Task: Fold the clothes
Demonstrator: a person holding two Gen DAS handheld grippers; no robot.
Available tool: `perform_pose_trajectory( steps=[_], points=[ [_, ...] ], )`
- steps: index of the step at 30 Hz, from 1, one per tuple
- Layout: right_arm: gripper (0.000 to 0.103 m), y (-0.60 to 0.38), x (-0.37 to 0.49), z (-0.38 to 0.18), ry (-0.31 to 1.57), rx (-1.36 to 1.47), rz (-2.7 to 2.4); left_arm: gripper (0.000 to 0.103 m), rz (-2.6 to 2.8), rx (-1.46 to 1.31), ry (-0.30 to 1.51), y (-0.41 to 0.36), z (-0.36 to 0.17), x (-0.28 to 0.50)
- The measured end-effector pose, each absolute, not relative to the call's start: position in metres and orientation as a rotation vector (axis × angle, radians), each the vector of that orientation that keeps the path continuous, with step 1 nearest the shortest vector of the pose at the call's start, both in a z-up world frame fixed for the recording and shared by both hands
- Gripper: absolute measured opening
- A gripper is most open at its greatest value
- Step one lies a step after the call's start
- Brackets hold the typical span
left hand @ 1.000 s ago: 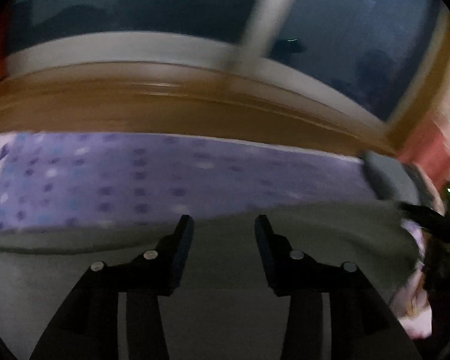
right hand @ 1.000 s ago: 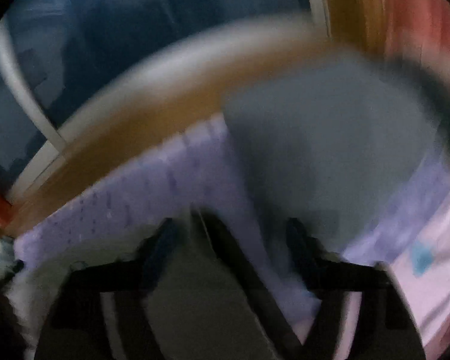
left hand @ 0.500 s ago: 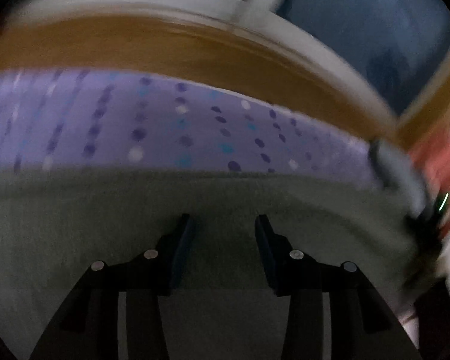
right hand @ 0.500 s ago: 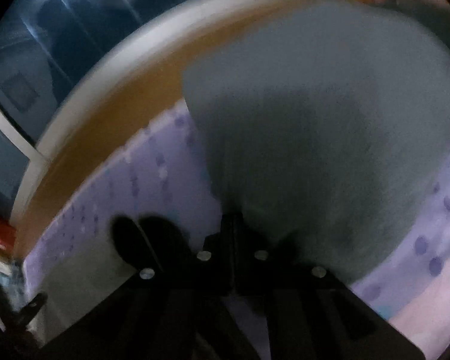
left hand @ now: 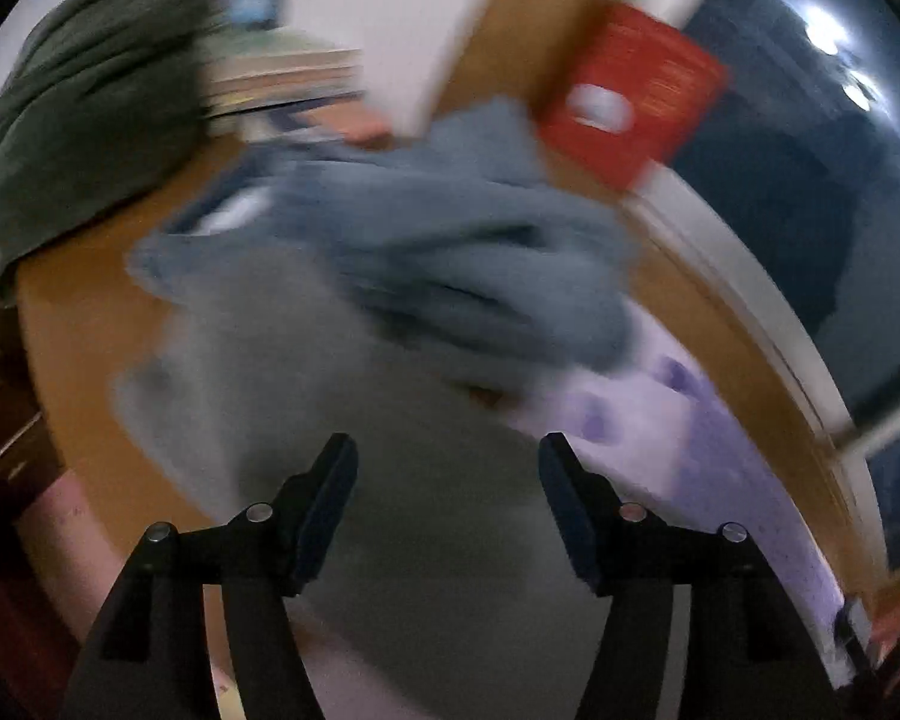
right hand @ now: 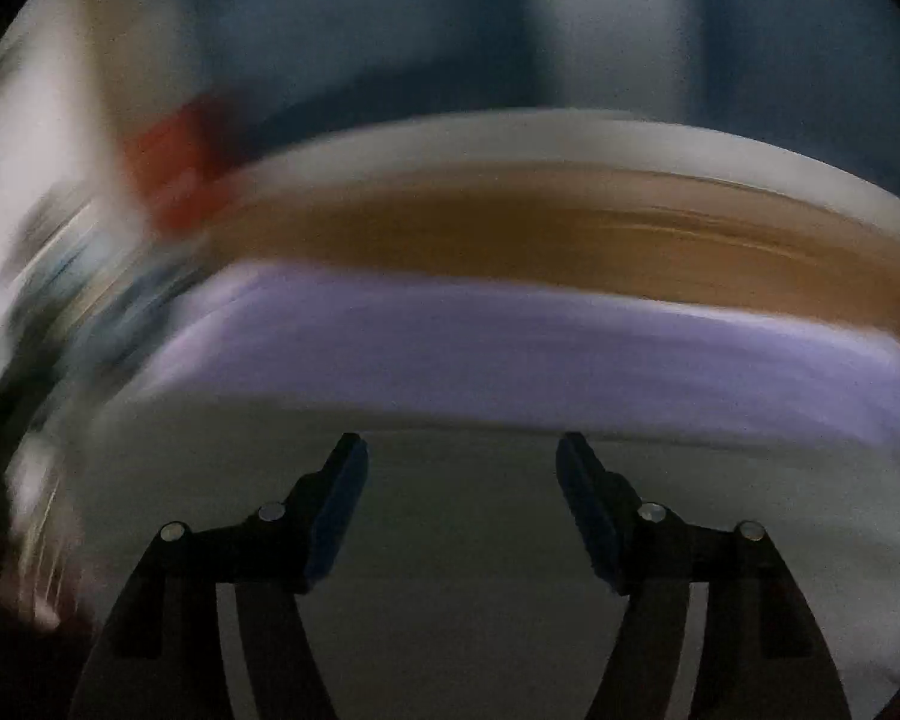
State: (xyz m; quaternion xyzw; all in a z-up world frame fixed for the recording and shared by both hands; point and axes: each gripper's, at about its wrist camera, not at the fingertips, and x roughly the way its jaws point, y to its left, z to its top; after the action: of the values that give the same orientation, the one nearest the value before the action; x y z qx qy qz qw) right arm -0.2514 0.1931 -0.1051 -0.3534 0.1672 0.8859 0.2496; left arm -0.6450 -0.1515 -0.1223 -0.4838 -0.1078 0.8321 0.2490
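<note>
A grey garment [left hand: 390, 510] lies flat under my left gripper [left hand: 444, 456], which is open and empty above it. Beyond it a blue-grey garment [left hand: 462, 252] lies bunched on the wooden table, blurred. In the right wrist view my right gripper [right hand: 459, 456] is open and empty over the same kind of grey cloth [right hand: 450, 570]. The cloth lies on a purple dotted sheet [right hand: 510, 348], which also shows in the left wrist view [left hand: 720, 438].
A dark green garment [left hand: 78, 102] is piled at the far left. A red box [left hand: 630, 96] and stacked books [left hand: 282, 78] stand at the back. The wooden table edge [right hand: 570, 228] and a dark window [left hand: 810, 180] lie beyond the sheet.
My right gripper was shut on grey cloth half a second ago and is now open and empty. My left gripper has opened wider and swung left toward the bunched blue-grey garment.
</note>
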Motion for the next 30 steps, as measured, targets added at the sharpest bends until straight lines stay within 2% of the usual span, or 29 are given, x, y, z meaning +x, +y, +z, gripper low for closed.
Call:
perform_pose_trajectory(
  steps=[7,8,9,10,12,16,19,22,23,24,25,26,27,29,30],
  points=[
    [0.063,0.106,-0.428,-0.147,0.03,-1.328,2.657,0.063,2.176,-1.506,-0.427,-0.203,-0.163,-0.7],
    [0.063,0.094,-0.453,-0.153,-0.038,-1.38,2.685,0.059,2.155,-1.517,-0.426,-0.202,-0.167,-0.701],
    [0.063,0.087,-0.472,-0.157,-0.075,-1.419,2.707,0.05,2.166,-1.487,-0.422,-0.205,-0.168,-0.702],
    [0.059,0.093,-0.477,-0.155,-0.033,-1.426,2.722,0.035,2.15,-1.484,-0.419,-0.204,-0.168,-0.701],
    [0.0,0.103,-0.486,-0.152,0.048,-1.438,2.743,0.026,2.087,-1.497,-0.465,-0.204,-0.173,-0.699],
    [0.0,0.106,-0.487,-0.132,0.135,-1.362,2.762,0.021,2.072,-1.449,-0.595,-0.219,-0.169,-0.686],
    [0.0,0.107,-0.483,-0.109,0.186,-1.249,2.795,0.022,2.117,-1.38,-0.605,-0.226,-0.16,-0.669],
    [0.001,0.107,-0.487,-0.113,0.205,-1.328,2.825,0.025,2.147,-1.405,-0.599,-0.224,-0.165,-0.672],
    [0.01,0.106,-0.491,-0.122,0.203,-1.414,2.835,0.026,2.157,-1.428,-0.596,-0.224,-0.167,-0.674],
    [0.03,0.105,-0.496,-0.13,0.2,-1.501,2.842,0.029,2.167,-1.455,-0.592,-0.224,-0.168,-0.675],
    [0.04,0.104,-0.5,-0.138,0.194,-1.585,2.847,0.029,2.178,-1.463,-0.591,-0.225,-0.166,-0.674],
    [0.045,0.102,-0.502,-0.145,0.176,-1.647,2.852,0.029,2.19,-1.466,-0.591,-0.227,-0.163,-0.672],
    [0.045,0.101,-0.501,-0.147,0.155,-1.673,2.857,0.029,2.226,-1.412,-0.561,-0.224,-0.152,-0.669],
    [0.046,0.099,-0.5,-0.151,0.108,-1.718,2.854,0.032,2.248,-1.16,-0.306,-0.198,-0.116,-0.647],
    [0.049,0.099,-0.499,-0.151,0.088,-1.723,2.853,0.043,2.241,-1.027,-0.173,-0.184,-0.097,-0.634]
  ],
)
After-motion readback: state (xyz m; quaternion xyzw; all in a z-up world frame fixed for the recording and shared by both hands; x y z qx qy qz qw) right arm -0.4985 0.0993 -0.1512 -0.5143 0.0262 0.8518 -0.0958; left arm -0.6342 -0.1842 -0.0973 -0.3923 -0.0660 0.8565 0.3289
